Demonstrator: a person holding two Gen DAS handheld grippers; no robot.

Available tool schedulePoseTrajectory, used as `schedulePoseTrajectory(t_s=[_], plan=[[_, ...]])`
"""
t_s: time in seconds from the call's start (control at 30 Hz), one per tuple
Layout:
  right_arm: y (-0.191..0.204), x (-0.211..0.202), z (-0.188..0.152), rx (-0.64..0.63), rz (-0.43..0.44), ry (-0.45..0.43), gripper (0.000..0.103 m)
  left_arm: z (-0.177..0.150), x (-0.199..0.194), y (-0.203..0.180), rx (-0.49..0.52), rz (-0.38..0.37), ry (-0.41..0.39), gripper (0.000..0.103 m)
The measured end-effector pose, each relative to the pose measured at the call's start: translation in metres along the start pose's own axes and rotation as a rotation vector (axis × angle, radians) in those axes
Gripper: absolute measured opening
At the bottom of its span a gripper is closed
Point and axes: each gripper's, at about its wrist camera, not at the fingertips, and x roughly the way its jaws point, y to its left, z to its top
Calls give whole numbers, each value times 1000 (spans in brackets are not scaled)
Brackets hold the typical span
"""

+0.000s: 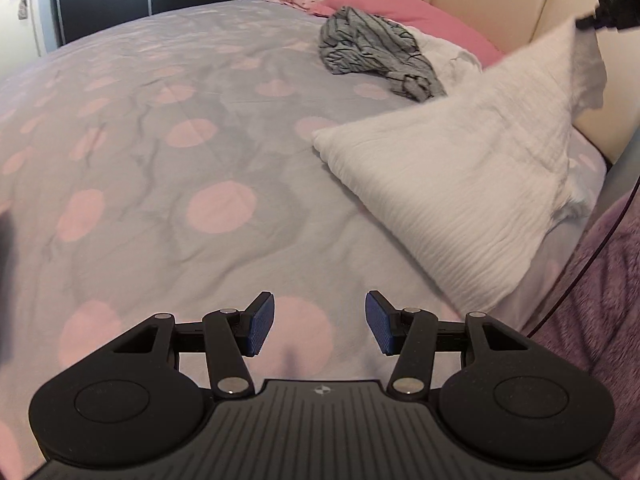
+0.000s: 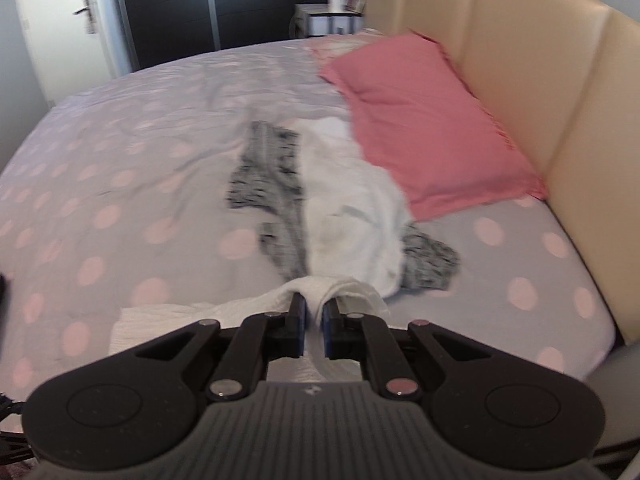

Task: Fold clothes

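Note:
A white crinkled garment (image 1: pixel 460 176) hangs stretched above the bed, lifted by its upper corner by my right gripper (image 1: pixel 592 20), seen at the top right of the left wrist view. In the right wrist view my right gripper (image 2: pixel 314 316) is shut on a bunch of this white garment (image 2: pixel 352 216), which trails away over a grey striped garment (image 2: pixel 268 172). My left gripper (image 1: pixel 320 326) is open and empty, low over the bedspread, left of the white garment's lower edge. The grey striped garment (image 1: pixel 376 52) lies crumpled near the pillows.
The bed has a grey bedspread with pink dots (image 1: pixel 180 160). A pink pillow (image 2: pixel 432 120) lies against the cream headboard (image 2: pixel 560 92). A purple fuzzy fabric (image 1: pixel 600 300) is at the right edge. A dark wardrobe (image 2: pixel 172 4) and a nightstand (image 2: pixel 328 16) stand beyond the bed.

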Motion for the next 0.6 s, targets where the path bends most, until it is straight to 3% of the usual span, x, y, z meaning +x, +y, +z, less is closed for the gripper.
schedulePoseTrajectory(t_s=[0.23,0.43,0.5,0.57,0.6], plan=[[-55,81,-16,69,-142,106,10,37,38,-21,-72,-121,38,49],[-82,148,-40,152,-175,159,12,51,83,-33,-151,-175,128,49],[-87,159,-46,171,-181,162,18,50,95,-33,-184,-181,157,49],[-91,163,-52,173,-190,155,34,47,103,-33,-212,-185,180,49],[-92,162,-54,169,-189,147,36,45,107,-33,-227,-192,193,49]])
